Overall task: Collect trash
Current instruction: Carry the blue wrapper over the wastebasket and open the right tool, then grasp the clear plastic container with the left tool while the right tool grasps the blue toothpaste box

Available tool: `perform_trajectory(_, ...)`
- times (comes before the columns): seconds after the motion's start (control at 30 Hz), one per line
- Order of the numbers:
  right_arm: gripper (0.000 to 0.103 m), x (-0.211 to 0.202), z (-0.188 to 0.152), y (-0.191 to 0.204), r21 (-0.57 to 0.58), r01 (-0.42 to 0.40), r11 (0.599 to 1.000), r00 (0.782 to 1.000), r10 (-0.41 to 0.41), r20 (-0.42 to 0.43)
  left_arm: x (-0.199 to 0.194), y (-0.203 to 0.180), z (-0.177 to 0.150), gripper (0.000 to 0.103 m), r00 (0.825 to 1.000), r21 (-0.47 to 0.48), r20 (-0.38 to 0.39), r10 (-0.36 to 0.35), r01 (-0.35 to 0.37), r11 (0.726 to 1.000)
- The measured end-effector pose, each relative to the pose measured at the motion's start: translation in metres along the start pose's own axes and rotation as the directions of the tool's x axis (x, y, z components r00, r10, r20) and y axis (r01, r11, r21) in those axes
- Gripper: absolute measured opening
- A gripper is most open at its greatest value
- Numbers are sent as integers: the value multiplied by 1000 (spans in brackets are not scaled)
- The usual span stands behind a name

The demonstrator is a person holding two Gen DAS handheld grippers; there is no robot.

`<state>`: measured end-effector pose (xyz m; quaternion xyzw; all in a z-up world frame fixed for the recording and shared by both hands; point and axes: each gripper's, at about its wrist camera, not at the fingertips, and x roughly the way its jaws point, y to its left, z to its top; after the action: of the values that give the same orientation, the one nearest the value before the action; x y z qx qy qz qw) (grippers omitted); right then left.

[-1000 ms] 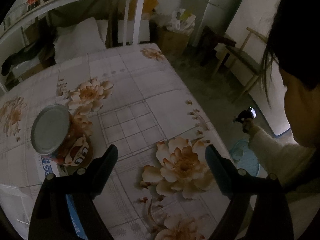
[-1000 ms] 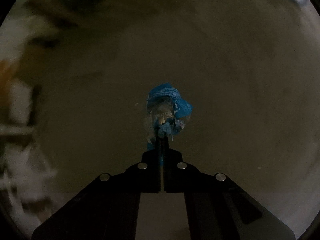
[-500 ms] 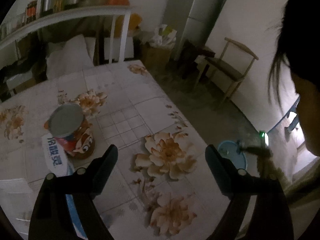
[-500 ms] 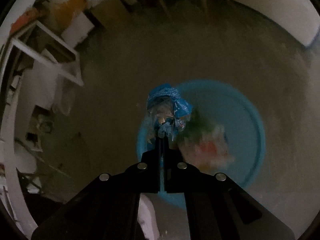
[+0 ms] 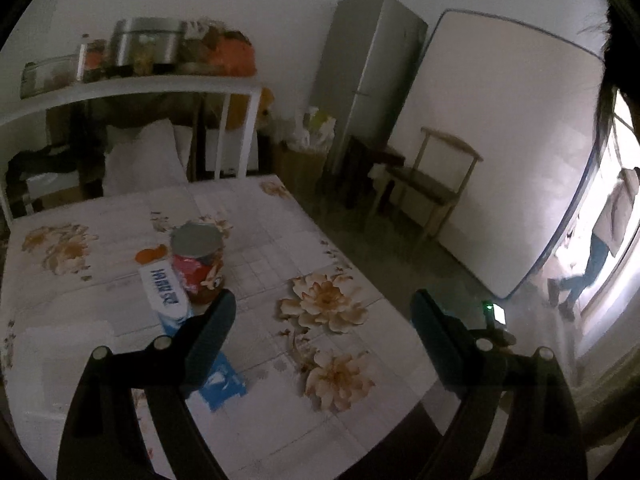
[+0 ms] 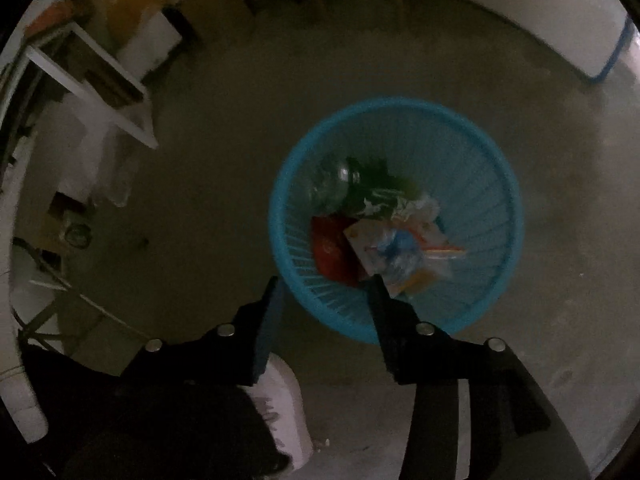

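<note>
A round blue basket (image 6: 500,216) stands on the floor below my right gripper (image 6: 326,286). Its jaws are opening with nothing between them. Inside the basket lie several scraps; a crumpled blue wrapper (image 6: 400,250) rests on top among them. My left gripper (image 5: 322,312) hangs open and empty over the flowered table (image 5: 280,240). On the table stand a red can (image 5: 198,264) with a silver lid, a white and blue packet (image 5: 164,292) beside it, an orange peel (image 5: 150,255) behind, and a blue wrapper (image 5: 222,384) near the left finger.
A wooden chair (image 5: 432,184), a grey fridge (image 5: 368,76) and a leaning white board (image 5: 500,140) stand beyond the table. A white shelf (image 5: 132,88) with pots runs along the back. White shelving (image 6: 100,80) and a shoe (image 6: 286,404) border the bare floor around the basket.
My right gripper swung over the basket, its jaws parted and the blue wrapper it gripped dropped in. The left gripper drew back and rose from the can.
</note>
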<state>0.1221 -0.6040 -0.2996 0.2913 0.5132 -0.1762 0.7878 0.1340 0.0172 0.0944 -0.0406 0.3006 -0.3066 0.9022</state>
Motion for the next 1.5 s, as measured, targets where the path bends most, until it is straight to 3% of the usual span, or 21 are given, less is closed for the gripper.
perform_trajectory(0.13,47,-60,-15,-11,-10,-15,1000,998,16,64,-24,13,-12,87,1000,-26,28,12,-11,1000)
perform_trajectory(0.4,60,-156,-63,33,-62,-108,992,971,118,206,-57,47,-40,87,998,-116,11,57,-56,992)
perform_trajectory(0.53,65,-199,-90,79,-144,-186,972,946,217,240,-70,63,-62,87,997,-160,-14,70,-71,985)
perform_trajectory(0.73,69,-231,-124,180,-340,-266,902,926,337,172,-71,85,-84,87,990,-196,-77,122,-135,971)
perform_trajectory(0.9,69,-219,-141,280,-455,-396,798,895,446,4,-63,103,-97,87,958,-183,-121,258,-277,943)
perform_trajectory(1.0,69,-205,-146,343,-520,-436,735,880,470,-74,-68,110,-105,87,942,-164,-117,314,-331,929)
perform_trajectory(1.13,69,-187,-156,413,-596,-445,668,878,457,-142,-85,130,-115,87,933,-216,-89,348,-359,908)
perform_trajectory(1.33,69,-160,-164,482,-648,-421,635,894,410,-179,-91,171,-103,87,915,-280,-72,396,-400,873)
perform_trajectory(1.4,69,-154,-167,500,-680,-405,611,898,406,-169,-86,188,-95,85,885,-266,-87,458,-464,845)
perform_trajectory(1.5,69,-142,-170,518,-695,-398,599,903,388,-182,-86,213,-85,83,856,-273,-81,510,-512,815)
